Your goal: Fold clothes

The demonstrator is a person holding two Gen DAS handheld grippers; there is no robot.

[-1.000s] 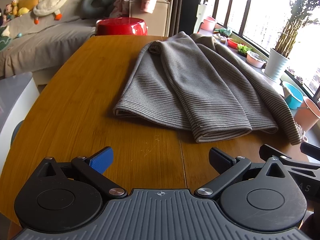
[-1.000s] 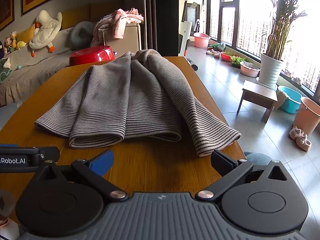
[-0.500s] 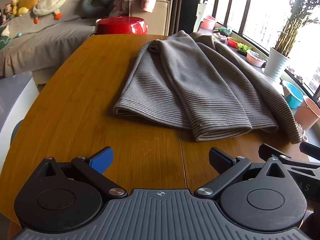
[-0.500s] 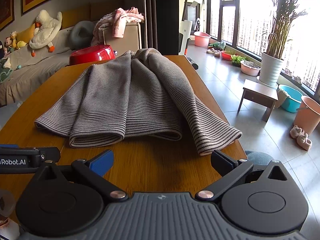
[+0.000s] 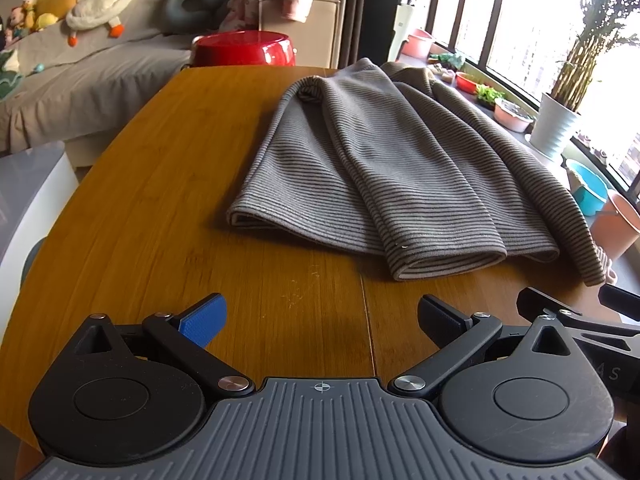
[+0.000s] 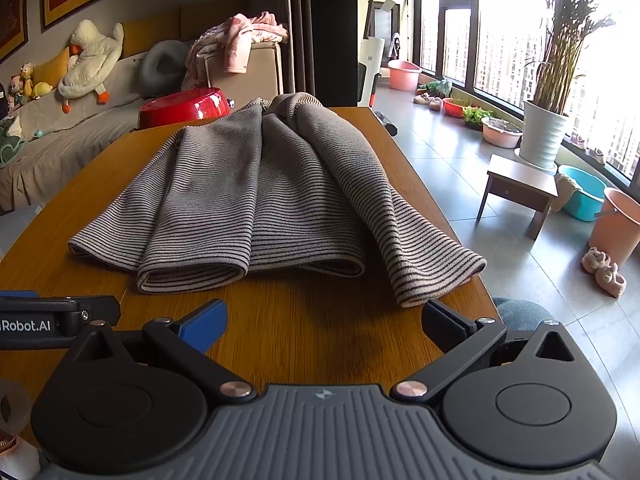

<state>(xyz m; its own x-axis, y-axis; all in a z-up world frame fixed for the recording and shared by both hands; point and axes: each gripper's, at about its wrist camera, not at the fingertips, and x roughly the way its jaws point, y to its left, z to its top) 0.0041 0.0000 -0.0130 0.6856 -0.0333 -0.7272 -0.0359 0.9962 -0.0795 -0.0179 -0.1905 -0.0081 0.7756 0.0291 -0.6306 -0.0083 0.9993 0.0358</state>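
Note:
A grey sweater with thin dark stripes [image 5: 384, 168] [image 6: 256, 192] lies partly folded on the wooden table [image 5: 168, 184] [image 6: 320, 340], its hem toward me. One sleeve [image 6: 404, 232] runs down the right side to the table's right edge. My left gripper [image 5: 320, 320] hovers open over bare wood short of the hem, nothing between its fingers. My right gripper [image 6: 324, 324] is open too, just short of the hem and the sleeve cuff. Each gripper's side shows at the edge of the other's view.
A red basin [image 5: 244, 48] [image 6: 184, 108] stands past the table's far edge, with a sofa [image 5: 80, 80] and soft toys behind. Right of the table are a low stool [image 6: 520, 188], buckets [image 6: 612, 224] and a potted plant [image 6: 544, 136]. A white box [image 5: 28, 188] stands at left.
Both grippers have edged slightly forward toward the sweater's hem. Both stay open and the sweater has not moved.

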